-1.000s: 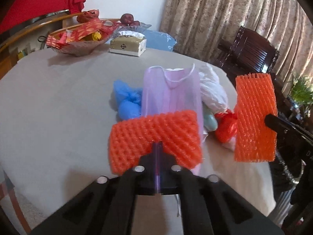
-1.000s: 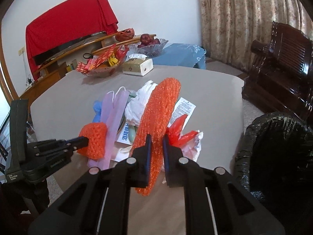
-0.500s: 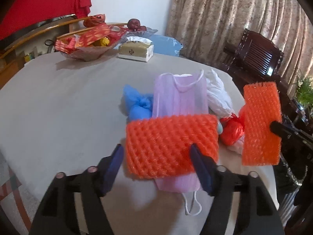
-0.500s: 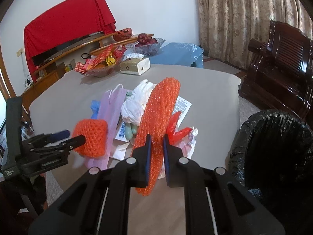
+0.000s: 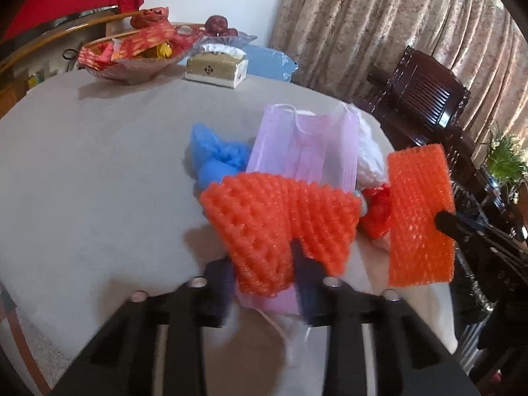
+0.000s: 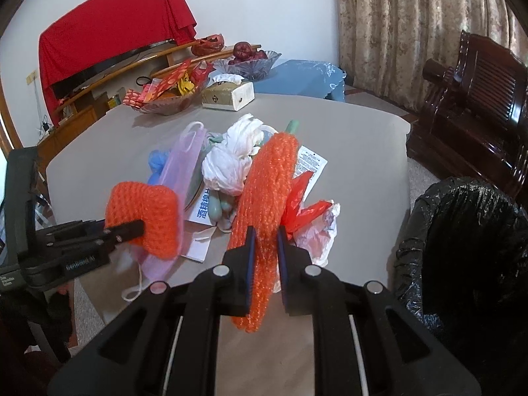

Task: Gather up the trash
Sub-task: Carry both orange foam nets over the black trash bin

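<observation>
Orange foam net (image 5: 280, 227): lower centre of left view — left gripper (image 5: 264, 280) jaws just closing, pinching it.
Second foam net (image 6: 267, 204): right gripper (image 6: 264, 254) fingers clamped on it — centre frame.

Blue Chinese characters, reading roughly 酒精棉片, on a white packet (image 6: 204, 209) lying on the tabletop (image 6: 356, 165) among the trash. Fine black print, too small to read, on a white label (image 6: 308, 161) behind the orange foam net. Pale lettering on the black body of the left gripper (image 6: 123, 229): one word near "GenRobot", blurred, and smaller lines lower down, unreadable. A dark diamond-shaped emblem on the gold face of the tissue box (image 5: 216, 69), with no legible words.
</observation>
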Demonstrator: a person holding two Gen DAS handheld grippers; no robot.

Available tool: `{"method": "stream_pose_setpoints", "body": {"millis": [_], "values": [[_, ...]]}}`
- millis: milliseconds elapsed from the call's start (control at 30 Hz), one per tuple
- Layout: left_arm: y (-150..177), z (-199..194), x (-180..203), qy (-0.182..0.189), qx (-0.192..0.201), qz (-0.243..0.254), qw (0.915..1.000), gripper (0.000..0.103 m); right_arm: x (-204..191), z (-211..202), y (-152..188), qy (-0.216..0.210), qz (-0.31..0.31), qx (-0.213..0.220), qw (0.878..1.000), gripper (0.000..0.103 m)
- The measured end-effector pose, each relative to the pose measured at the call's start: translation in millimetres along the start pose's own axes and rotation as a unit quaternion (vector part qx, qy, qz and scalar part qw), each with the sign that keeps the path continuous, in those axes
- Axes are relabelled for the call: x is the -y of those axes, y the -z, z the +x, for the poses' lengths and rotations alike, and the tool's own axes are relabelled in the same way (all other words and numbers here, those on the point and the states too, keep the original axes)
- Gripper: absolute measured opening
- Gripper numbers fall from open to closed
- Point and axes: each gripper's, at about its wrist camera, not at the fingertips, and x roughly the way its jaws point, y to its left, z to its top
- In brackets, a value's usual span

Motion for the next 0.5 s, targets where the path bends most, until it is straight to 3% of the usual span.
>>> {"method": "stream_pose_setpoints", "body": {"millis": [333,500], "values": [[-30,-56,20,0.010,0.085,0.032,0.9958,0.026,12,-34,-12,0.002,0.015,0.045,0.999,0.014],[-42,-63,52,0.038,0.095,0.064,0.9928,0.026,24,-64,-19,0.013,0.022,0.075,0.997,0.011]]}}
